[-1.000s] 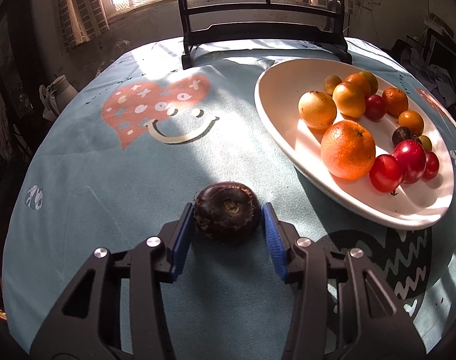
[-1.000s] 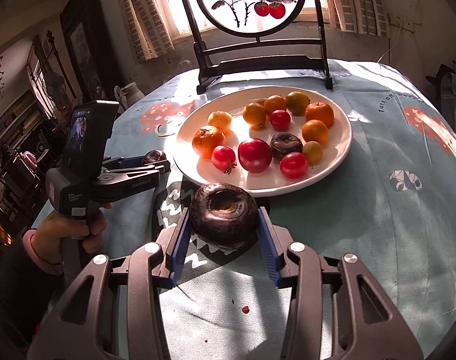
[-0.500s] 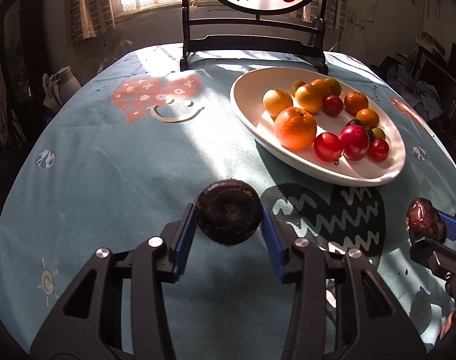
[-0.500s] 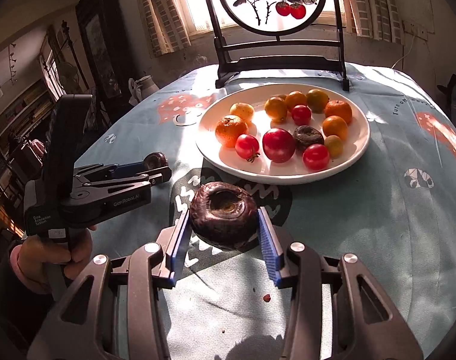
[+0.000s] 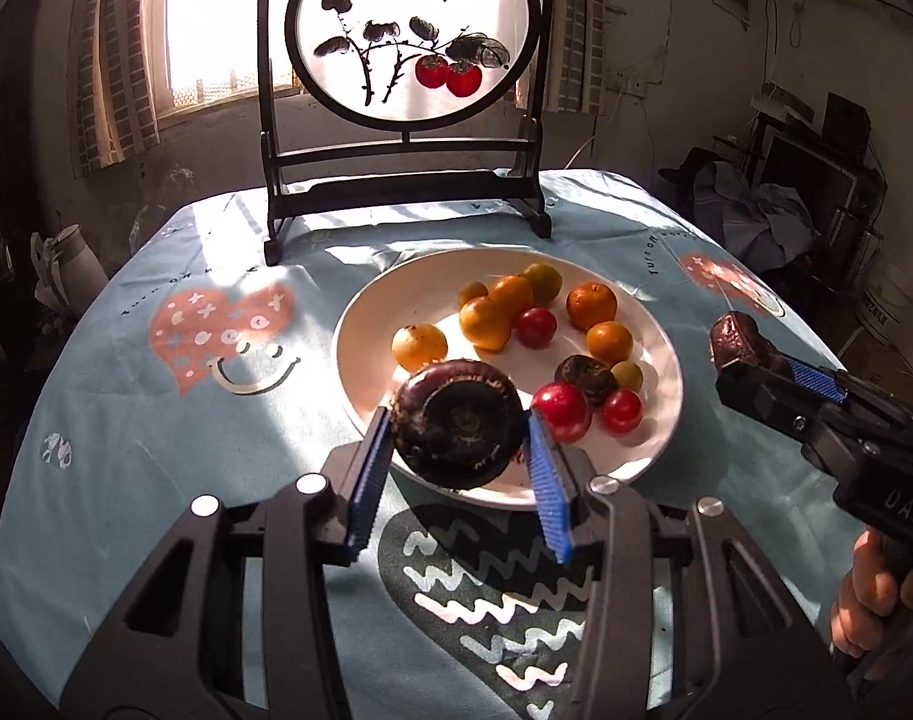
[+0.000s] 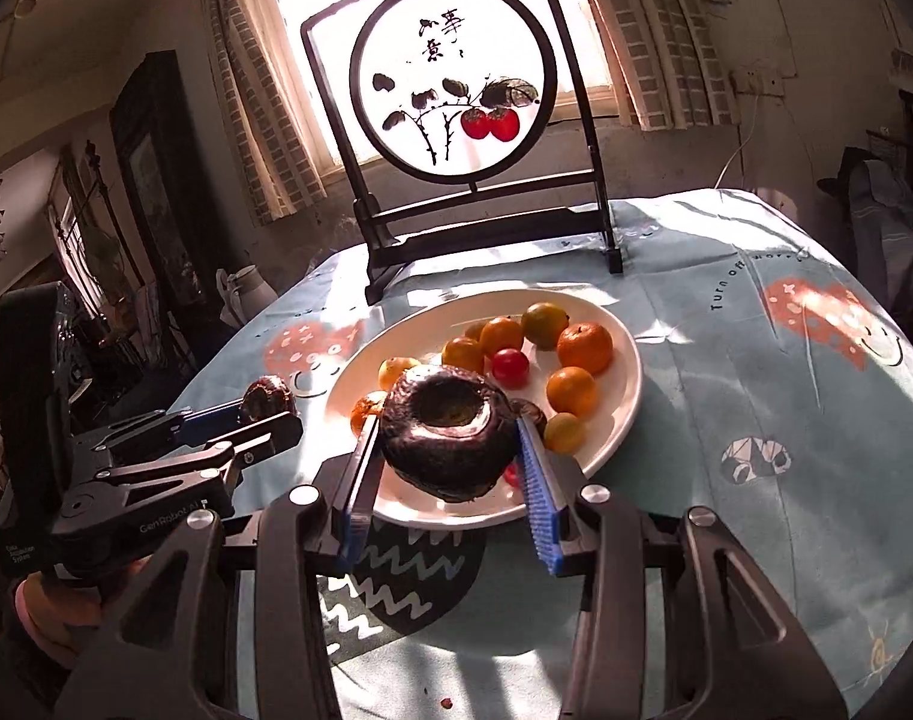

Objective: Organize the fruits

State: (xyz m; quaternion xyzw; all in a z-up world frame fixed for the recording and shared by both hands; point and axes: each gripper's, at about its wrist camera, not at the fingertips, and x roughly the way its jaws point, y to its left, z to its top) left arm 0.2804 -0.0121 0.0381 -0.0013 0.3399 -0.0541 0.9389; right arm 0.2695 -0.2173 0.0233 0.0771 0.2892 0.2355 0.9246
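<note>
My left gripper (image 5: 455, 420) is shut on a dark brown round fruit (image 5: 456, 438), held in the air over the near rim of the white plate (image 5: 660, 432). My right gripper (image 6: 447, 420) is likewise shut on a second dark brown fruit (image 6: 444, 444) with a hollow top, above the same plate (image 6: 633, 384). The plate carries several oranges, red tomatoes and one dark fruit (image 5: 583, 375). Each gripper shows in the other's view: the right gripper (image 5: 750, 354) at the right, the left gripper (image 6: 270, 411) at the left, both beside the plate.
A black-framed screen with a round painted panel (image 5: 408, 180) stands on the table behind the plate. The table wears a light blue cloth (image 5: 174, 450) with heart prints. A white jug (image 5: 66, 267) sits beyond the table's left edge. A hand (image 5: 876, 588) holds the right gripper.
Both grippers have risen off the cloth with their dark fruits and closed in on the plate. The left one swung right, so the plate now lies straight ahead.
</note>
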